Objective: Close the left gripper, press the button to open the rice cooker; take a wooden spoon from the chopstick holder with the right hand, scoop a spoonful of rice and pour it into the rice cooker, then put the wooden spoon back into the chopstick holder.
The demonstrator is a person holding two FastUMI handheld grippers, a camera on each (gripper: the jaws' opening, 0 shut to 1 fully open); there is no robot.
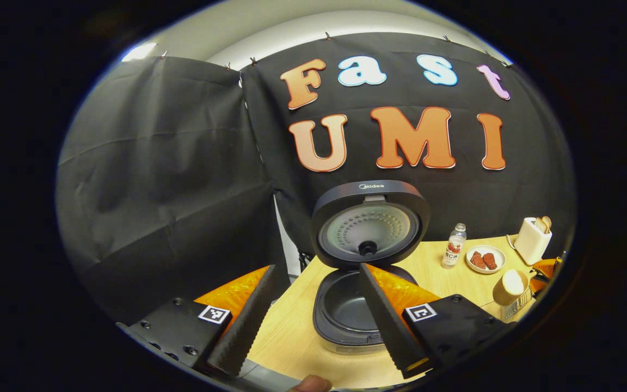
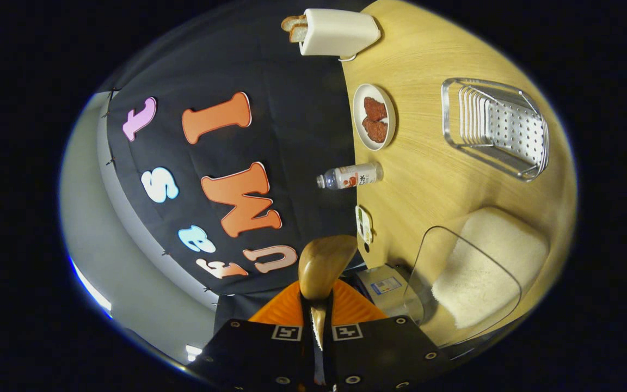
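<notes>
Wooden spoon (image 2: 321,267) clamped in right gripper (image 2: 318,318), rice cooker (image 1: 360,272) lid up

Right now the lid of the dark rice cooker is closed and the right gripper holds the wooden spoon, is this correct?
Not quite: the lid of the dark rice cooker stands open, as the left gripper view shows. The right gripper does hold the wooden spoon.

A: Table (image 2: 428,179) is showing pale wood grain, matt. Rack (image 2: 496,128)?
B: Shiny perforated metal, wire rim gleaming. Wooden spoon (image 2: 324,264) is looking smooth, polished.
A: Rice cooker (image 1: 365,261) lid?
B: Dark matt plastic outside, dimpled metal plate inside; pot is looking dark, satin. Clear glossy container (image 2: 466,283) is holding grainy white rice (image 2: 487,261).
A: Toaster (image 2: 338,32)?
B: Smooth cream plastic.
</notes>
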